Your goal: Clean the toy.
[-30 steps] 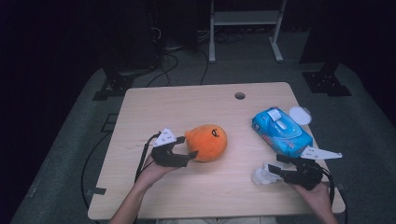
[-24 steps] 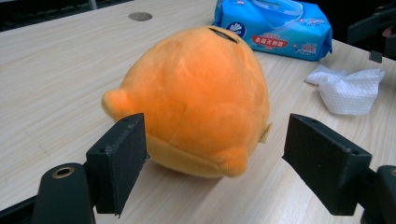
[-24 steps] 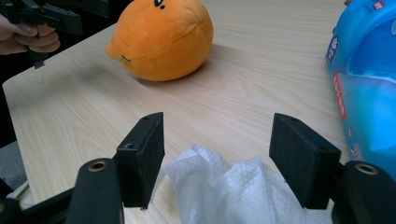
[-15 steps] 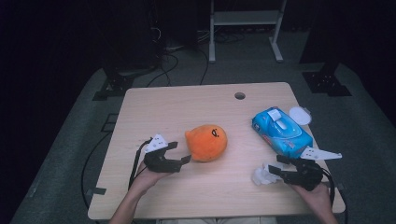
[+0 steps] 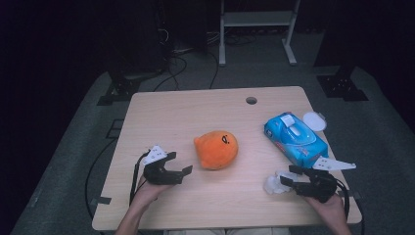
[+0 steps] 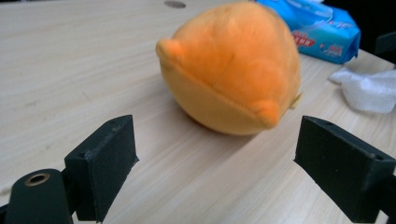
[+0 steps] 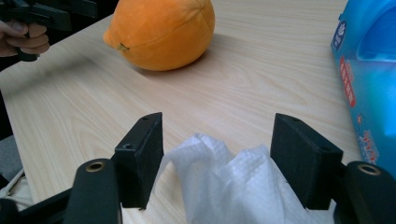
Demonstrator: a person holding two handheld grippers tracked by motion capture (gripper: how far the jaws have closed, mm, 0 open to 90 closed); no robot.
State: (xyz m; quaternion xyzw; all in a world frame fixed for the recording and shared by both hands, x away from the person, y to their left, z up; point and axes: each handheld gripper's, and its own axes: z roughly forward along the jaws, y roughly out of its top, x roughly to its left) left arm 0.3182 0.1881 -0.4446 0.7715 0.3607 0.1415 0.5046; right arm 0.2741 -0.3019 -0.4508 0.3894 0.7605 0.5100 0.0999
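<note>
High view: we see the left gripper (image 5: 183, 170) at 7 o'clock on the surface (image 5: 195, 117), its jaws released and just now opening wider, with nothing between them. The plush (image 5: 216, 149), orange and rounded, lies near the centre, just off the gripper toward 2 o'clock and apart from its jaws.

Left gripper view: the plush (image 6: 233, 70) sits beyond the two jaws, resting on the wood, clear of both.

High view: the right gripper (image 5: 289, 181) rests at 5 o'clock, its jaws spread around a crumpled white wipe (image 5: 274, 183).

Right gripper view: the wipe (image 7: 224, 182) fills the gap between the jaws, its folds touching the inner faces; we cannot tell whether the jaws press on it.

High view: a blue pack (image 5: 295, 139) lies at 3 o'clock, just beyond the right gripper, with a round white lid (image 5: 313, 120) just beside its far end. A small hole (image 5: 251, 100) marks the surface at 12 o'clock.
</note>
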